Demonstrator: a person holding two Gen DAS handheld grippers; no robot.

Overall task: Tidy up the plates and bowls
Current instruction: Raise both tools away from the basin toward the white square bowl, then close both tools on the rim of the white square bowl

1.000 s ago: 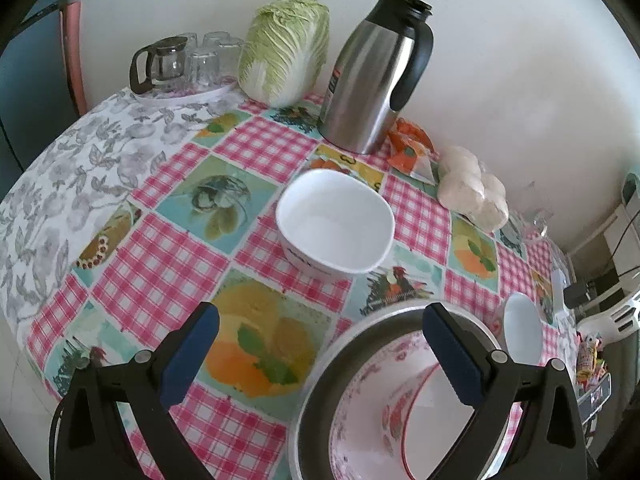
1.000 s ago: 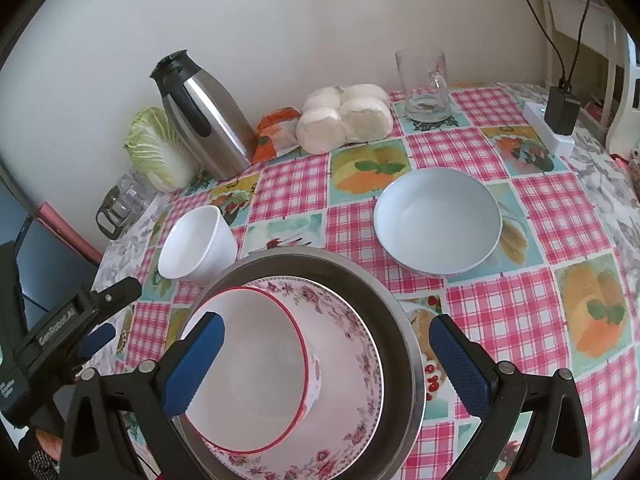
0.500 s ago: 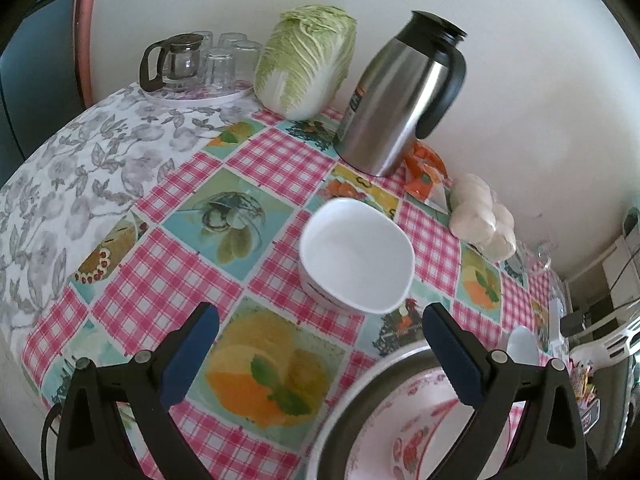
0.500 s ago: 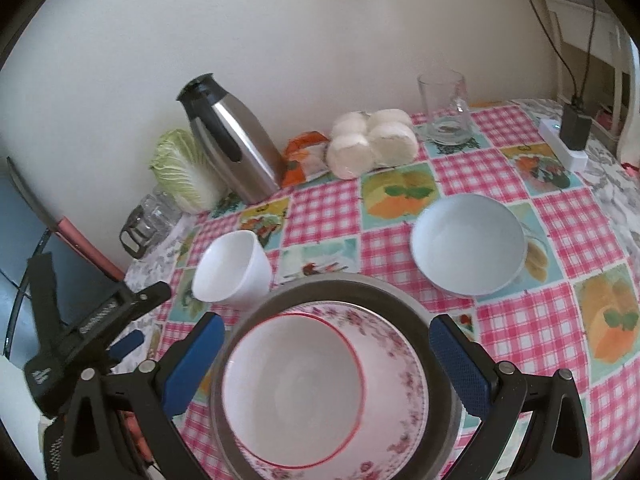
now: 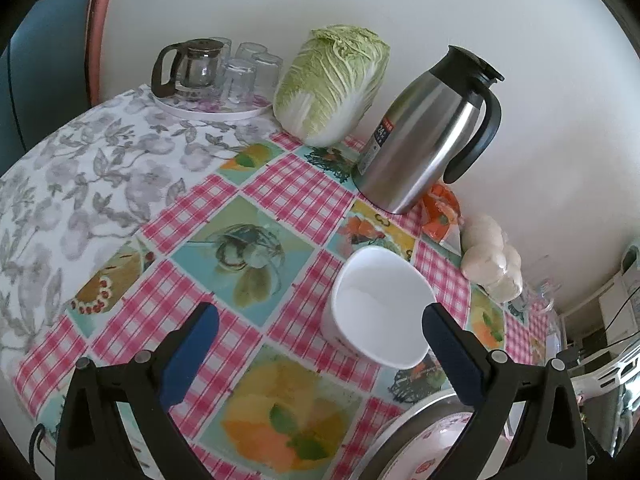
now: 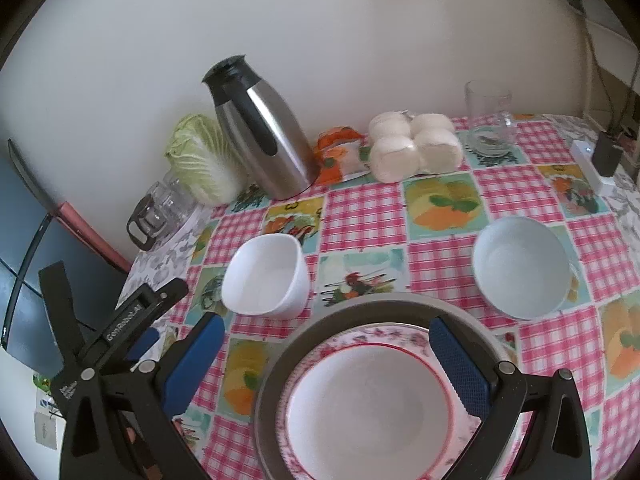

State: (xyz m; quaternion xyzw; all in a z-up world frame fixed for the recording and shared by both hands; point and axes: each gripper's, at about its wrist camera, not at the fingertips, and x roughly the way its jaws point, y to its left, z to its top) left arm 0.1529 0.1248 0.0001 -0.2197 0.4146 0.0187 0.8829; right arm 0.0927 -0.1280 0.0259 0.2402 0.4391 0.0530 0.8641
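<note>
A stack stands at the near table edge: a steel basin (image 6: 352, 312), a floral plate (image 6: 384, 334) inside it and a red-rimmed white bowl (image 6: 360, 412) on top. A squarish white bowl (image 6: 266, 276) sits left of the stack; in the left wrist view it (image 5: 380, 308) lies just ahead of my open, empty left gripper (image 5: 320, 356). A round white bowl (image 6: 520, 268) sits to the right. My right gripper (image 6: 324, 364) is open and empty above the stack. The left gripper's body (image 6: 112, 320) shows at lower left.
On the checked tablecloth (image 5: 280, 192) by the wall stand a steel thermos (image 5: 428, 132), a cabbage (image 5: 332, 84), a tray with a glass teapot and cups (image 5: 208, 76), steamed buns (image 6: 412, 144), an orange packet (image 6: 336, 152) and a glass mug (image 6: 488, 116). A power strip (image 6: 596, 160) lies far right.
Both grippers have pulled back and risen from the stack. The left has swung left, so the squarish white bowl now sits between its fingers' line and the basin is at the frame's corner.
</note>
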